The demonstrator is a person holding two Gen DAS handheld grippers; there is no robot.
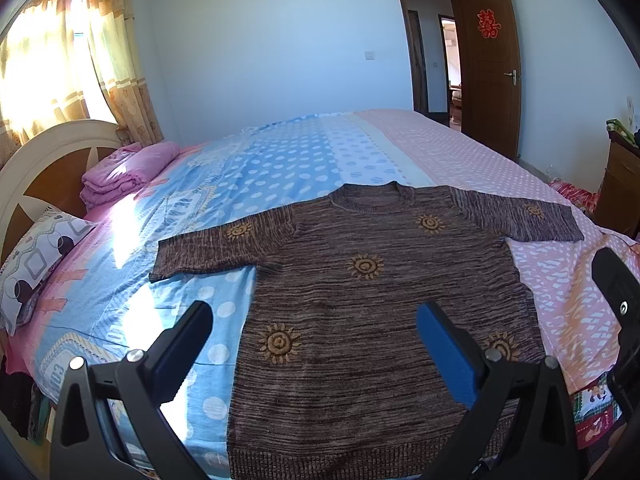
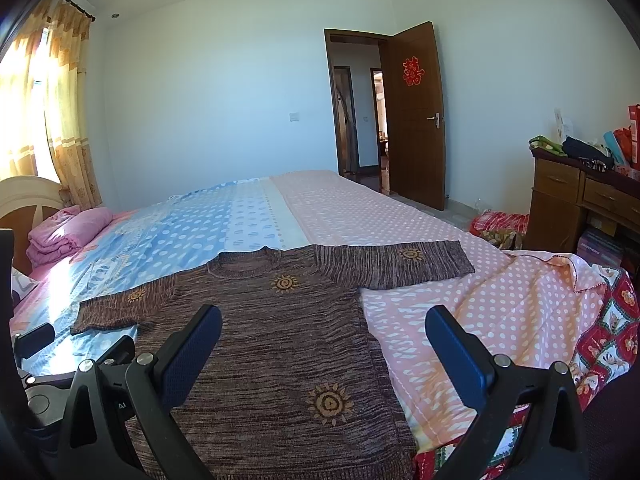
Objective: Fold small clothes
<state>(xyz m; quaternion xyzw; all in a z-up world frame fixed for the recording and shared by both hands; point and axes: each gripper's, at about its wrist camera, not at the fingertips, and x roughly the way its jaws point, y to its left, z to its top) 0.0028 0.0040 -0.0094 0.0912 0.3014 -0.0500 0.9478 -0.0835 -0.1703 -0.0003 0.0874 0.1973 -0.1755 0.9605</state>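
In the left wrist view, a brown knitted sweater (image 1: 360,300) with yellow sun motifs is seen spread flat, front up, on the bed (image 1: 280,152), neckline away from the cameras and hem at the near edge. Both short sleeves are stretched out to the sides, and no crease or fold is visible anywhere in it, so the folding is judged not yet begun: sleeves and body all remain to be turned in. The left gripper (image 1: 316,320) is held above the lower part of the sweater with its fingers spread wide and nothing between them. In the right wrist view, the right gripper (image 2: 324,328) is likewise parted and empty, poised over the sweater's right side, one finger above the knit and the other above the pink dotted sheet (image 2: 480,300). A stack of folded pink bedding (image 1: 120,176) lies by the headboard, well apart from the sweater.
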